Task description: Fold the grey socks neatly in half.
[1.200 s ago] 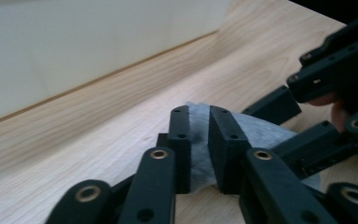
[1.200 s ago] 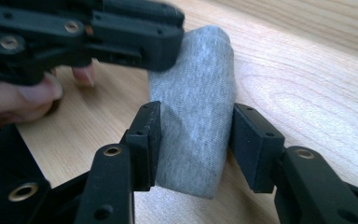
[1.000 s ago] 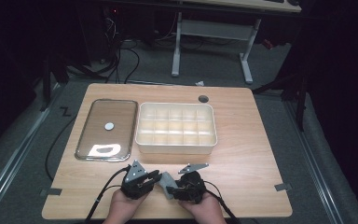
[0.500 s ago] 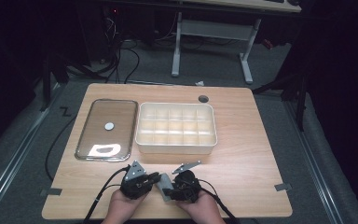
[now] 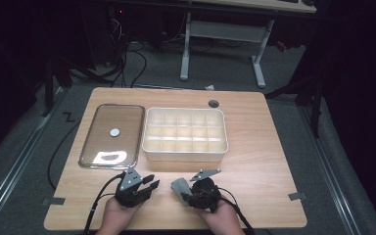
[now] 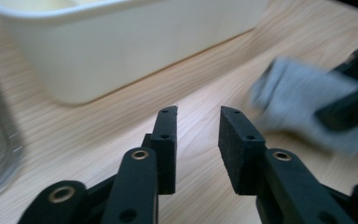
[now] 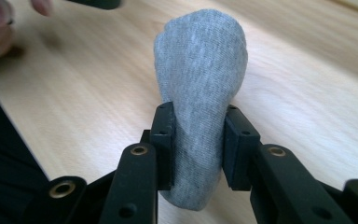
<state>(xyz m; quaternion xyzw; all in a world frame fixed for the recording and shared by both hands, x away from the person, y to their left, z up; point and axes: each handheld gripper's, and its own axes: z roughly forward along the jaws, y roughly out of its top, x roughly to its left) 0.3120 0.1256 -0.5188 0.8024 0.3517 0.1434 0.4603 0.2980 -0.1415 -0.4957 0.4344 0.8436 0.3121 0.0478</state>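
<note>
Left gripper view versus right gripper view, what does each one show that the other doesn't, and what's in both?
The left gripper view alone shows the cream compartment box from its side, the edge of the clear lid, and the left gripper open with nothing between its jaws. The right gripper view alone shows the right gripper shut on the grey sock, seen close and sharp. Both share the wooden table and that sock, which is blurred in the left gripper view.

no legible txt or labels
</note>
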